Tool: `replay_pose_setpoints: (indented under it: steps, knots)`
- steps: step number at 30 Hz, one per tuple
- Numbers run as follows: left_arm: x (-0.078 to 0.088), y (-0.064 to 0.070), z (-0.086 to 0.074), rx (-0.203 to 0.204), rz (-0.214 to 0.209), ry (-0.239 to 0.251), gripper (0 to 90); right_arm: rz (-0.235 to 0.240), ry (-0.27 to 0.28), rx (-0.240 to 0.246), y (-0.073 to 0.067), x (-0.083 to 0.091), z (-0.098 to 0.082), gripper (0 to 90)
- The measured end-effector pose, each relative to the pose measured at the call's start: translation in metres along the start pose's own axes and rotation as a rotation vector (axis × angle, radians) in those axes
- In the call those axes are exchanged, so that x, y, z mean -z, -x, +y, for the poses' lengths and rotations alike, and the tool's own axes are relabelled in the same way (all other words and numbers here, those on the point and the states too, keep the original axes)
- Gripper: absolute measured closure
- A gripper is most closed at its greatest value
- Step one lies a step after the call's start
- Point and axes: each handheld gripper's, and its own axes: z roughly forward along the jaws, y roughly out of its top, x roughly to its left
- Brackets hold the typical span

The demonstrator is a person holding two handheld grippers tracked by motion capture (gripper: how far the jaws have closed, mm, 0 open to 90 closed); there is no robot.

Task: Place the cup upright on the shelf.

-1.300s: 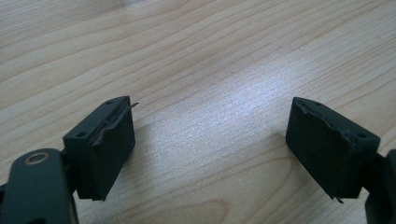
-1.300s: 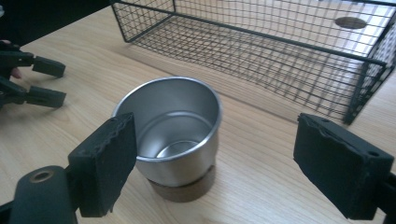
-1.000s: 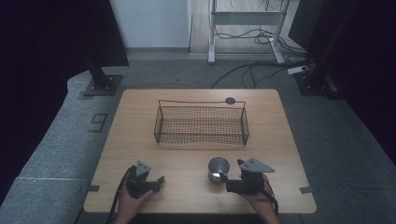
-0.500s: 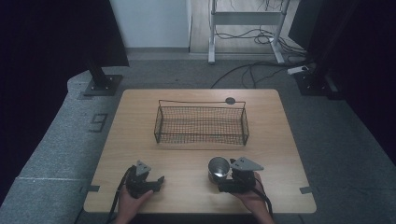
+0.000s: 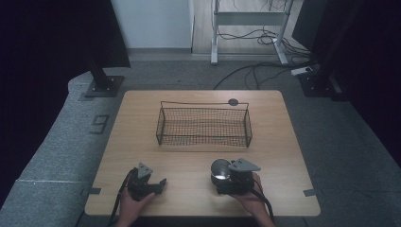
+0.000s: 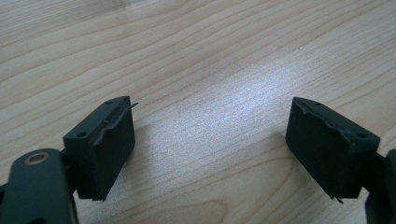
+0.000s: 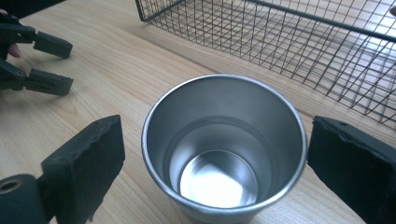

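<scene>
An empty steel cup (image 7: pixel 224 149) stands upright on the wooden table (image 5: pixel 279 142), near its front edge. My right gripper (image 7: pixel 217 135) is open with one black jaw on each side of the cup, and there is a gap on both sides. In the high view the cup (image 5: pixel 219 166) sits just left of the right gripper (image 5: pixel 222 176). My left gripper (image 6: pixel 210 112) is open over bare wood with nothing between its jaws. It rests at the front left of the table (image 5: pixel 158 184).
A black wire basket (image 5: pixel 203 125) stands empty in the middle of the table, just beyond the cup (image 7: pixel 299 42). A small dark disc (image 5: pixel 233 101) lies behind it. The left gripper (image 7: pixel 42 60) appears off to the cup's left.
My right gripper has slid left toward the cup, so its open jaws now flank it. The cup, basket and left gripper have stayed put.
</scene>
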Motion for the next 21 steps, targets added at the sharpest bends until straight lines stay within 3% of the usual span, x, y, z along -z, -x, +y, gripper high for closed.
replay_pose_setpoints:
  steps: [11, 16, 21]
  knots:
    - [0.0, 0.0, 0.0, 0.0, 0.0, 0.0, 15.7, -0.003, -0.047, 0.009, 0.001, -0.022, -0.001, 1.8]
    - [0.0, 0.0, 0.0, 0.0, 0.0, 0.0, 15.7, -0.051, -0.051, 0.04, -0.002, -0.025, -0.002, 12.5]
    - [0.0, 0.0, 0.0, 0.0, -0.001, 0.0, 15.7, -0.036, -0.052, 0.034, 0.0, -0.025, -0.002, 13.0]
